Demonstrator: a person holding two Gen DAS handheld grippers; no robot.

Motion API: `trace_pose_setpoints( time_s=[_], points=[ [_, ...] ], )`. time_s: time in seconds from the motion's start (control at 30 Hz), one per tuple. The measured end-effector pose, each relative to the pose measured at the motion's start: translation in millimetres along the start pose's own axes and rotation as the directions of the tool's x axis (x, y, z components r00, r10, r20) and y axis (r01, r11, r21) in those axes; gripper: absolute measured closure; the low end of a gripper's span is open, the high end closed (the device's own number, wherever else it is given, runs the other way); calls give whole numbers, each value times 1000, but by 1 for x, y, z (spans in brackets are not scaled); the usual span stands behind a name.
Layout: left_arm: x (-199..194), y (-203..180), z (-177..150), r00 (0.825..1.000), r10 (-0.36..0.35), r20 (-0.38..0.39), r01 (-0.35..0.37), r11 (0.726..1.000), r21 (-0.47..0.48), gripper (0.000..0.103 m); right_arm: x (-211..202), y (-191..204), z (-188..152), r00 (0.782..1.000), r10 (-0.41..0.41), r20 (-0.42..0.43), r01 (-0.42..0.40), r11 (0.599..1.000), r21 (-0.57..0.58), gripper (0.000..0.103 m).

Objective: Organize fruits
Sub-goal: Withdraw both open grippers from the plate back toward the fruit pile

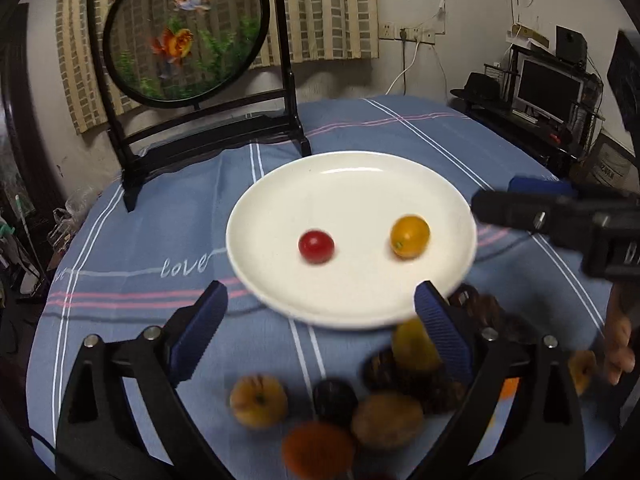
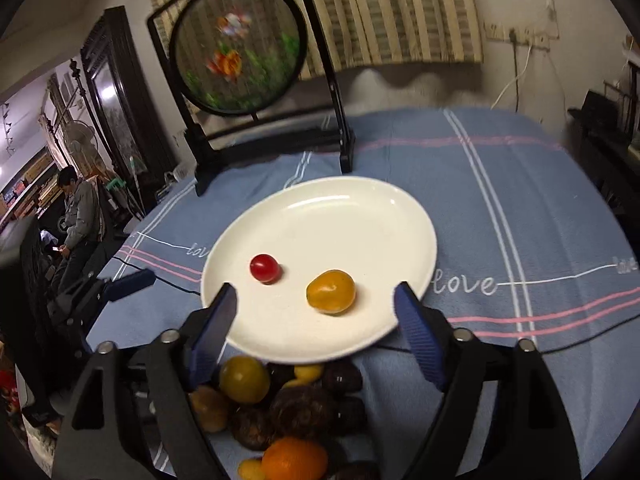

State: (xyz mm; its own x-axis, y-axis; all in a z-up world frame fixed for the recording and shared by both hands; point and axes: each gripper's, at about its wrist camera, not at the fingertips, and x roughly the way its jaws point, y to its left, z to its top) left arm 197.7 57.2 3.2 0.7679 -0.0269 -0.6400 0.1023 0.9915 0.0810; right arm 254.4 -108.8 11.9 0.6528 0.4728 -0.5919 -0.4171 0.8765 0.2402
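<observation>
Two fruits lie on the round white ceramic plate [image 1: 352,184]: a small red cherry tomato [image 1: 316,246] toward its left side and a yellow-orange cherry tomato [image 1: 410,237] toward its right, well apart from each other. The plate sits near the middle of your surface, which is covered by a blue cloth with white and pink stripes [image 1: 168,248]. Against the plate's near edge, a loose pile of mixed fruits [image 2: 288,408], dark brown, yellow and orange ones, rests on the cloth. Your left hand-held gripper [image 1: 320,336] hangs above that pile with its blue pads spread wide and nothing between them. Your right hand-held gripper [image 2: 316,332] is likewise spread wide and empty, over the plate's near rim. A black-framed round goldfish screen [image 1: 184,32] stands at the surface's far left edge.
</observation>
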Motion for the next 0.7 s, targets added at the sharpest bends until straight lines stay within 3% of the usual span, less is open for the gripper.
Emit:
trace_pose_setpoints(
  time_s=[0.17, 0.3, 0.5, 0.7],
  points=[
    [-27, 4, -38, 1000, -6, -13, 5, 997, -76, 4, -49, 6, -38, 996, -4, 88, 5, 1000, -9, 8],
    [-37, 6, -69, 997, -51, -50, 44, 990, -131, 4, -71, -6, -82, 996, -25, 86, 22, 999, 39, 7],
    [-48, -18, -90, 995, -62, -80, 57, 996, -73, 4, -82, -32, -132, 999, -34, 4, 34, 992, 119, 7],
    [-52, -30, -104, 993, -57, -100, 54, 998, -35, 4, -85, -37, -144, 999, -38, -5, 39, 990, 138, 7]
  ],
)
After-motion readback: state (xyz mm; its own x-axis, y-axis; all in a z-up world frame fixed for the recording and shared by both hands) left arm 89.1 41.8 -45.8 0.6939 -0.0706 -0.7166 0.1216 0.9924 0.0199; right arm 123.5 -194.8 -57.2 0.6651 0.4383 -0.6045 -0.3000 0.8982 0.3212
